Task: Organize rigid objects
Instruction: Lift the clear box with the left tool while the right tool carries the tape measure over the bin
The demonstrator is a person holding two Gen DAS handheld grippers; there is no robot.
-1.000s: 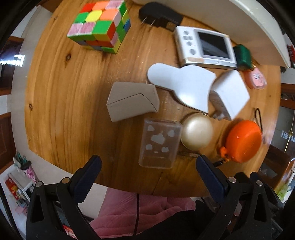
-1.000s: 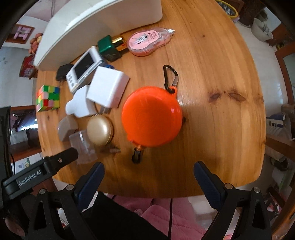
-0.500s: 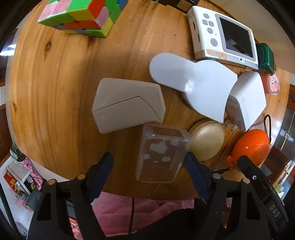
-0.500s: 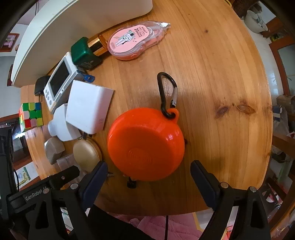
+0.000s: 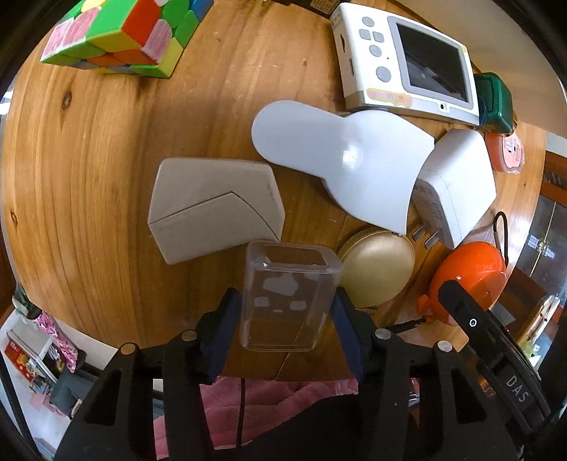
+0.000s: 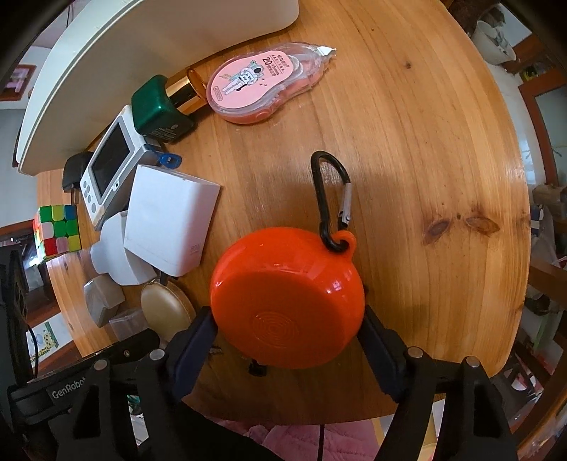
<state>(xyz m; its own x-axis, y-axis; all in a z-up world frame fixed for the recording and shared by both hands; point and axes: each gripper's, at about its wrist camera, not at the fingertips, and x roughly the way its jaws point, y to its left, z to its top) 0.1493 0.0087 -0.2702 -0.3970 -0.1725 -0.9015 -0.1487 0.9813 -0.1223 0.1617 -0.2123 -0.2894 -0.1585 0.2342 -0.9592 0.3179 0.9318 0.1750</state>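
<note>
My left gripper (image 5: 286,315) has its blue pads against both sides of a clear plastic box (image 5: 287,298) near the table's front edge. My right gripper (image 6: 287,337) has its pads against both sides of a round orange case (image 6: 287,298) with a black carabiner (image 6: 331,198). The orange case also shows at the right of the left wrist view (image 5: 471,273). The clear box shows small at the left of the right wrist view (image 6: 127,322).
On the round wooden table (image 5: 88,159) lie a beige wedge box (image 5: 212,205), a white paddle-shaped piece (image 5: 336,163), a white charger (image 5: 453,184), a gold round tin (image 5: 379,269), a white handheld device (image 5: 407,64), a colour cube (image 5: 120,32), a green block (image 6: 159,110), a pink tape dispenser (image 6: 262,81) and a white bin (image 6: 141,46).
Both grippers moved forward and down over the table and closed in: the left around the clear box, the right around the orange case.
</note>
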